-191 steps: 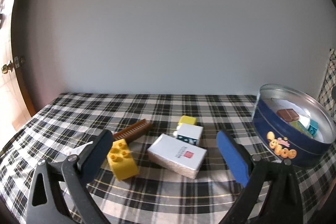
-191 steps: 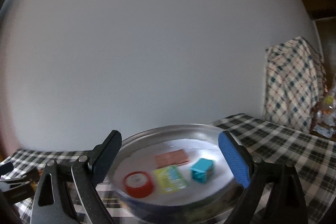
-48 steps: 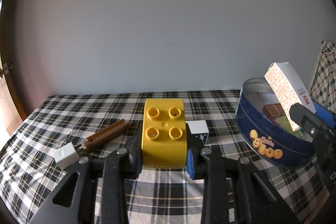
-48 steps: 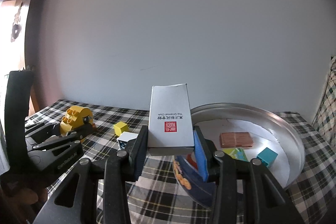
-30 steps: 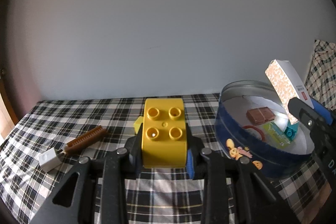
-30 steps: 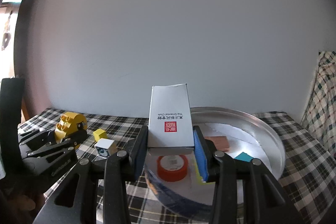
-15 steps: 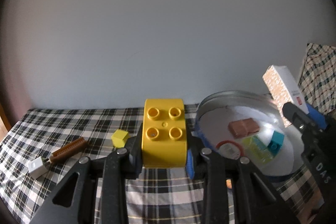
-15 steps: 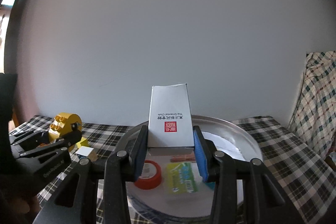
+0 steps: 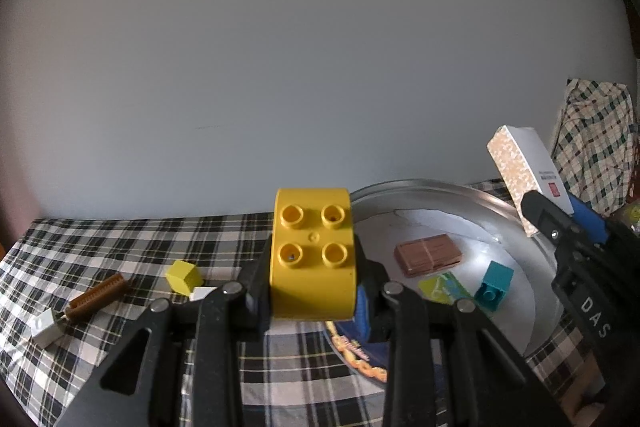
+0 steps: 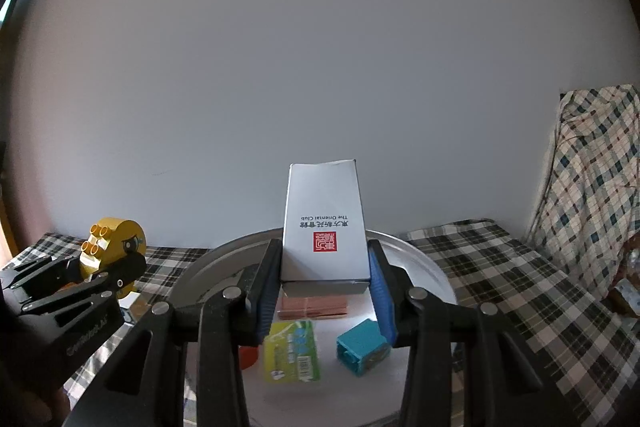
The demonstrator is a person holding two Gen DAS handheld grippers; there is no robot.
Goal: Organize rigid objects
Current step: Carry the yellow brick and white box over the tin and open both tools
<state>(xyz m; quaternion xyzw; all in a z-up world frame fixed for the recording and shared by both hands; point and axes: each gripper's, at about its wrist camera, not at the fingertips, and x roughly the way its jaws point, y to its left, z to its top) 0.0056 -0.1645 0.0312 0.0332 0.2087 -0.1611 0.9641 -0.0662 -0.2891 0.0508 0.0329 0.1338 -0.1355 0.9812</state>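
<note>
My left gripper (image 9: pixel 314 297) is shut on a yellow studded brick (image 9: pixel 313 251), held above the table just left of the round blue tin (image 9: pixel 436 187). My right gripper (image 10: pixel 325 293) is shut on a white box with a red seal (image 10: pixel 325 227), held upright over the tin's rim (image 10: pixel 424 259). The box also shows at the right of the left wrist view (image 9: pixel 524 167). Inside the tin lie a brown slab (image 9: pixel 427 254), a green card (image 10: pixel 293 355), a teal brick (image 10: pixel 362 347) and a red roll (image 10: pixel 248 357).
On the checked tablecloth (image 9: pixel 100 243) left of the tin lie a small yellow cube (image 9: pixel 183 277), a brown comb-like piece (image 9: pixel 96 297), a white cube (image 9: pixel 45 325) and a white block (image 9: pixel 202 293). A checked cloth (image 10: pixel 592 179) hangs at the right.
Both grippers have moved right towards the tin with their loads. The white box now sits over the tin's inside, and the yellow brick is at its left edge.
</note>
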